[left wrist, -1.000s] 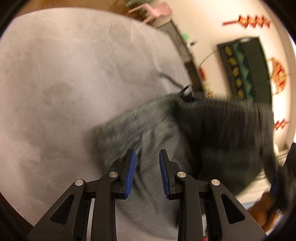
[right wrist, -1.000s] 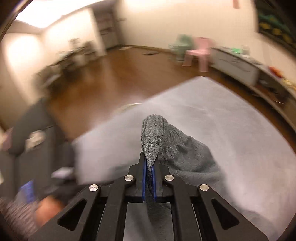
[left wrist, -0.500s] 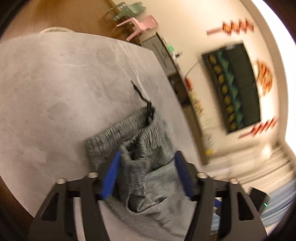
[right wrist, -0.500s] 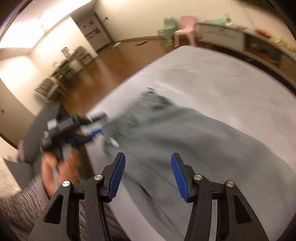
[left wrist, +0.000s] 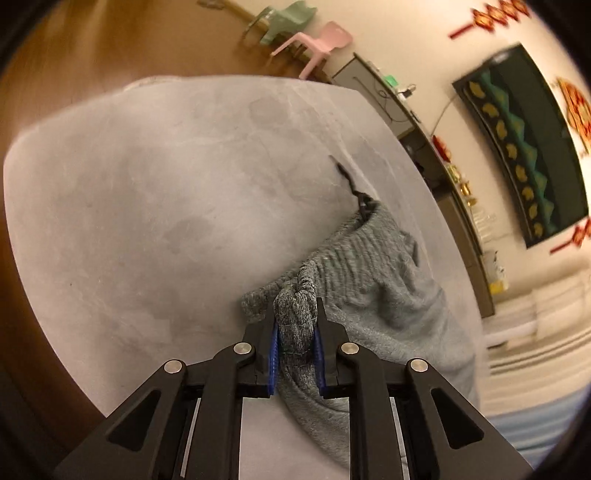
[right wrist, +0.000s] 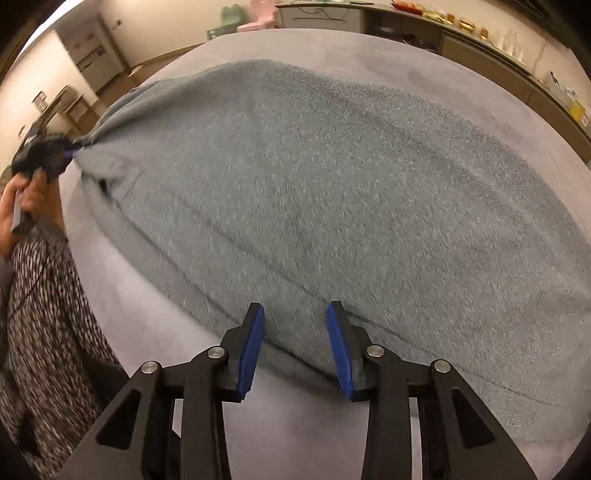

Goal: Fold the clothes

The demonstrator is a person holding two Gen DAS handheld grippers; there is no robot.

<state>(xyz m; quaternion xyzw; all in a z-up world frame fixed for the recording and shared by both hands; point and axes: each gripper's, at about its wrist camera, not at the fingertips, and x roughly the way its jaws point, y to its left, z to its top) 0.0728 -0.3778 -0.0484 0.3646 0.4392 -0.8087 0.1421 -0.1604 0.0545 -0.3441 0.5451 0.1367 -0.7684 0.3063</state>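
Note:
Grey sweatpants (right wrist: 332, 184) lie spread across the grey table (right wrist: 406, 48), leg end towards my right gripper. In the left wrist view their ribbed waistband (left wrist: 369, 258) is bunched up, a black drawstring (left wrist: 351, 181) trailing beyond it. My left gripper (left wrist: 295, 314) is closing, its blue pads pressing a wad of the waistband corner. The right wrist view shows the left gripper (right wrist: 70, 149) at far left, pulling the cloth taut. My right gripper (right wrist: 295, 314) hovers low over the pants' near edge. Its jaws are closing, with fabric below the gap and the pads clear of it.
A person's hand (right wrist: 26, 195) and speckled garment (right wrist: 44, 332) are at the table's left edge. A pink chair (left wrist: 321, 40), a green chair (left wrist: 284, 18) and a long sideboard (left wrist: 424, 122) stand beyond the table. Bare tabletop (left wrist: 147, 184) stretches left of the pants.
My left jaws spread wide, then closed on the waistband corner. My right gripper let go of the fabric tip it pinched and swung down to the pants' near edge, jaws apart.

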